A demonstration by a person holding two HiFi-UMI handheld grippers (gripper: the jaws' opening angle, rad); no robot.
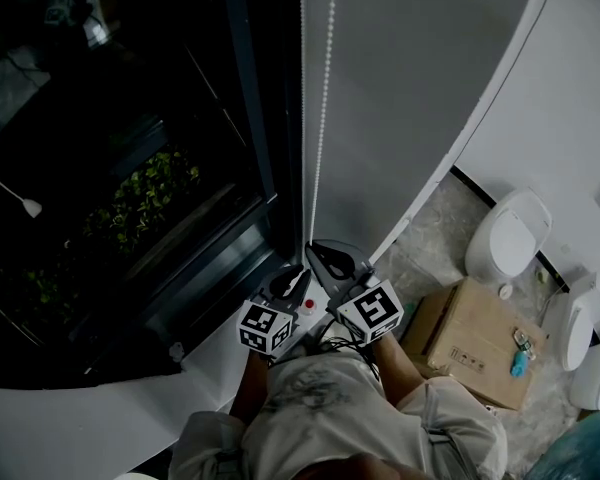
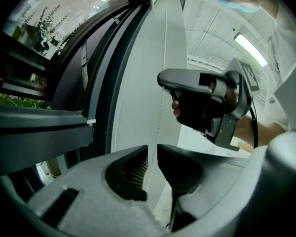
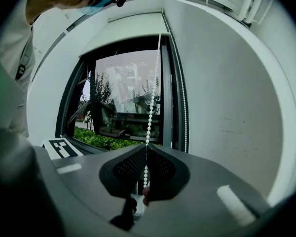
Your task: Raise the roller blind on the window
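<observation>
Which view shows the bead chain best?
Right gripper view: the bead chain hangs sharp against the window, down into the right tongs, shut on it. Head view shows it thin against the grey wall; left gripper view, faint.

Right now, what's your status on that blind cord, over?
Right gripper shut on bead chain. Left gripper open, chain at its gap, not pinched. Window glass mostly uncovered. Nothing seen snagging the chain.

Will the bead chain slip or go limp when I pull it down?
Likely floppy: the chain is a thin string of beads, straight only because it hangs. Its beads should catch in the shut jaws of the right gripper, so slipping seems unlikely. Probably light.
</observation>
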